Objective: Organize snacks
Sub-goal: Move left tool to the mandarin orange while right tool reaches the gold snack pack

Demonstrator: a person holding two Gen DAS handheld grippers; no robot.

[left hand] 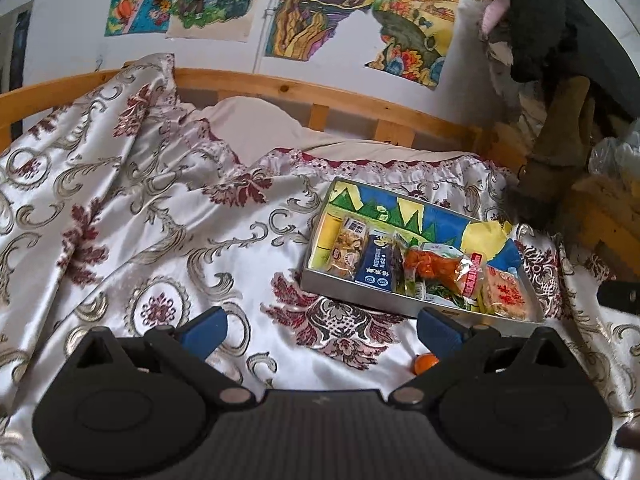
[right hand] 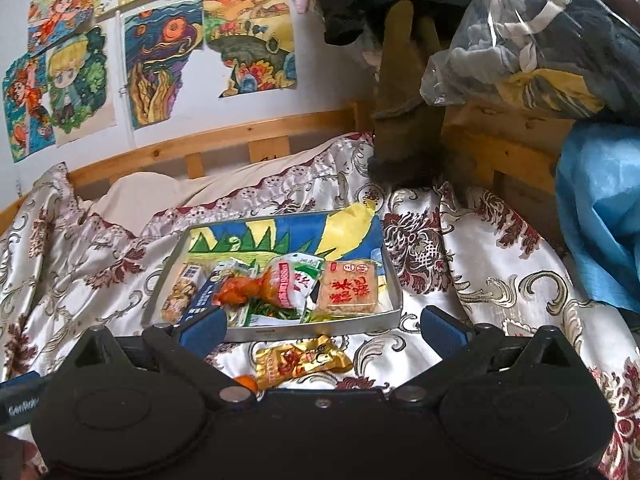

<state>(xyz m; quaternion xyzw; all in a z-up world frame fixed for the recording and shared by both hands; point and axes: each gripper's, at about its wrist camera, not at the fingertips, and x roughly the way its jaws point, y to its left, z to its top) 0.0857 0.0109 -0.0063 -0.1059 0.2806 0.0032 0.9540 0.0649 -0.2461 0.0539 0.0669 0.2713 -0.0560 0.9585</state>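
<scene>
Most snacks already fill my tray; both grippers gape empty, gold packet and orange left by its near edge.

Both wrist cameras look forward and down across the patterned satin bedspread toward the wall. Both share the shallow metal snack tray, nearer in the right view.

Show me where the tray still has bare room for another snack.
The tray is free along its far half, the painted lining between the far rim and the packets. The near half is crowded edge to edge. The gold packet lies outside on the bedspread.
</scene>
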